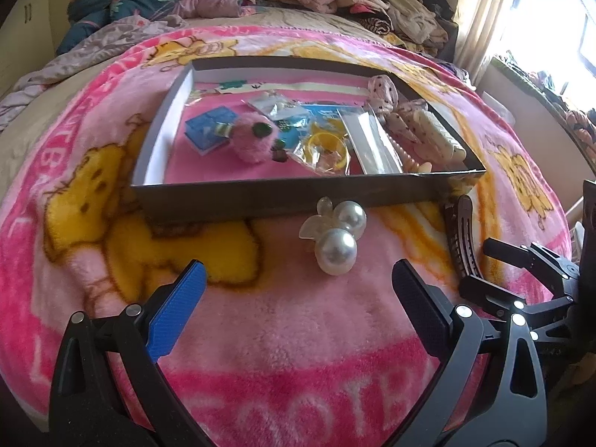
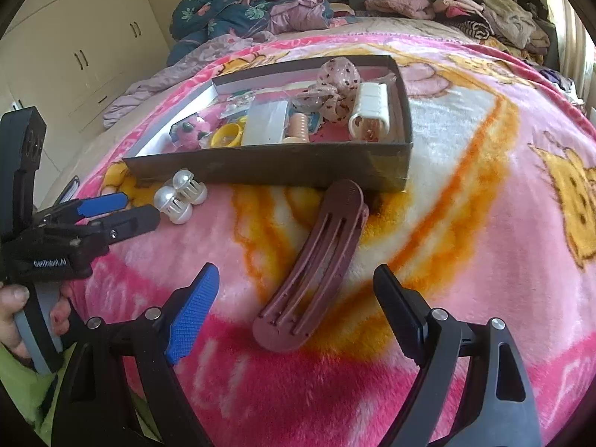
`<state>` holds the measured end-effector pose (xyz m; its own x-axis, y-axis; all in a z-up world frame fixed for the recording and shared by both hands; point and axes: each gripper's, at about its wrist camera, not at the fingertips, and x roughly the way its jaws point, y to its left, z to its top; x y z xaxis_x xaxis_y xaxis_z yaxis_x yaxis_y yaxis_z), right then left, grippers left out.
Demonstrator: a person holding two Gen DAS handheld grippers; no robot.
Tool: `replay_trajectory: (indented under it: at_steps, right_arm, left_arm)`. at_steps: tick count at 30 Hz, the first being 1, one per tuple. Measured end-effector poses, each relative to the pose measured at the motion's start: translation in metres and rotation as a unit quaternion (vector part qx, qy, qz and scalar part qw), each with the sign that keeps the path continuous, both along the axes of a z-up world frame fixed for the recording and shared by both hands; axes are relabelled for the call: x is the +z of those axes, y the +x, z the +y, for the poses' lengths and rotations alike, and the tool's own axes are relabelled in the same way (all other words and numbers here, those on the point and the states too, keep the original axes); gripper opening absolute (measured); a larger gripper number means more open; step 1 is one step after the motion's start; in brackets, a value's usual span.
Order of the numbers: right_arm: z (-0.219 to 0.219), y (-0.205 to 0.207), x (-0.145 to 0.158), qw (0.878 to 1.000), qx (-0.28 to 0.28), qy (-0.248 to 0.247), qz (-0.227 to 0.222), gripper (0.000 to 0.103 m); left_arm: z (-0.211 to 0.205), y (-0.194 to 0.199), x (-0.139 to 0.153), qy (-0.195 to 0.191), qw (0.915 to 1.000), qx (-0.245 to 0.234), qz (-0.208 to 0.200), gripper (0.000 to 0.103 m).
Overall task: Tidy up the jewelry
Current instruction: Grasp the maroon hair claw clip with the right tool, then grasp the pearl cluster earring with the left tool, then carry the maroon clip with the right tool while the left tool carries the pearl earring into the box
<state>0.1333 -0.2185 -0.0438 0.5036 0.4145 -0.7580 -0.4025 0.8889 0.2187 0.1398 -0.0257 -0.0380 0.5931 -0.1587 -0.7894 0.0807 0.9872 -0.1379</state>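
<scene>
A dark shallow box [image 1: 290, 195] lies on the pink blanket and holds hair ties, clips, packets and a pink pompom [image 1: 253, 141]. It also shows in the right wrist view [image 2: 275, 165]. A pearl hair clip [image 1: 335, 240] lies on the blanket just in front of the box, ahead of my open, empty left gripper [image 1: 298, 290]. A long maroon hair clip [image 2: 316, 264] lies on the blanket between the fingers of my open, empty right gripper [image 2: 296, 290]. The pearl clip [image 2: 180, 197] sits just right of the left gripper [image 2: 124, 210] in the right wrist view.
The pink cartoon blanket [image 1: 283, 335] covers a bed. Piled clothes [image 1: 391, 7] lie along the far edge. A window with a curtain [image 1: 529, 18] is at the right. Cream wardrobes [image 2: 74, 44] stand at the left.
</scene>
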Motion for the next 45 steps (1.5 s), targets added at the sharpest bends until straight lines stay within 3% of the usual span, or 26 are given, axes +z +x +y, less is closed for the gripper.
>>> replay_trajectory:
  at_steps: [4, 6, 9, 13, 19, 21, 45]
  right_arm:
    - [0.005, 0.008, -0.009, 1.000, 0.003, -0.006, 0.002, 0.066]
    - [0.008, 0.006, -0.011, 1.000, 0.007, -0.016, -0.010, 0.046]
    - [0.011, -0.001, -0.013, 0.999, 0.023, -0.029, -0.028, 0.033]
    - [0.009, -0.007, -0.013, 0.999, 0.038, -0.020, -0.028, 0.032]
    - [0.000, -0.013, -0.007, 0.999, 0.045, -0.008, -0.024, 0.032]
    - [-0.002, -0.015, -0.006, 0.999, 0.046, -0.007, -0.024, 0.032]
    - [0.037, -0.023, 0.022, 0.995, 0.090, -0.008, -0.042, 0.032]
  left_arm:
    - [0.000, 0.006, -0.007, 0.001, 1.0000, 0.001, 0.002, 0.091]
    - [-0.001, 0.010, -0.009, -0.005, 1.0000, -0.002, 0.003, 0.090]
    - [-0.005, 0.014, -0.011, -0.005, 1.0000, -0.006, 0.004, 0.087]
    - [-0.011, 0.021, -0.013, -0.007, 0.9999, -0.012, 0.007, 0.073]
    - [-0.024, 0.027, -0.014, -0.006, 0.9996, -0.027, 0.009, 0.039]
    - [-0.027, 0.026, -0.014, -0.004, 0.9995, -0.030, 0.007, 0.031]
    - [0.029, -0.016, 0.018, -0.039, 0.9988, 0.020, -0.023, 0.031]
